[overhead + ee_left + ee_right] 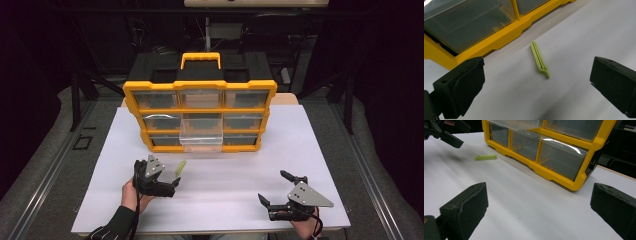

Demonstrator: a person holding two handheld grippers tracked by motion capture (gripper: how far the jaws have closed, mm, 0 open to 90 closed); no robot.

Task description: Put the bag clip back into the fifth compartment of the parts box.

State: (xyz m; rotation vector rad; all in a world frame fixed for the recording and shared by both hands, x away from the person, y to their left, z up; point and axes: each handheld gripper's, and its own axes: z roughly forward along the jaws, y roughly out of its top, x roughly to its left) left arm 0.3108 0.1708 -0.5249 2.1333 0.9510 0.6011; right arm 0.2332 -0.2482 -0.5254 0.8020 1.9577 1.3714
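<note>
A small light-green clip (181, 167) lies flat on the white table (225, 210), just in front of a yellow and black drawer organizer (200, 85). My left gripper (164, 171) is open a little to the left of the clip, which sits ahead between the jaws in the left gripper view (540, 61). The jaws hold nothing. My right gripper (275, 187) is open and empty near the front right of the table. In the right gripper view the clip (485, 157) lies far left, with the left gripper (446, 135) above it.
The organizer has clear drawers; the bottom middle drawer (201, 139) is pulled out over the table. Its yellow frame (499, 41) runs close behind the clip. Dark stands and cables fill the space behind the table.
</note>
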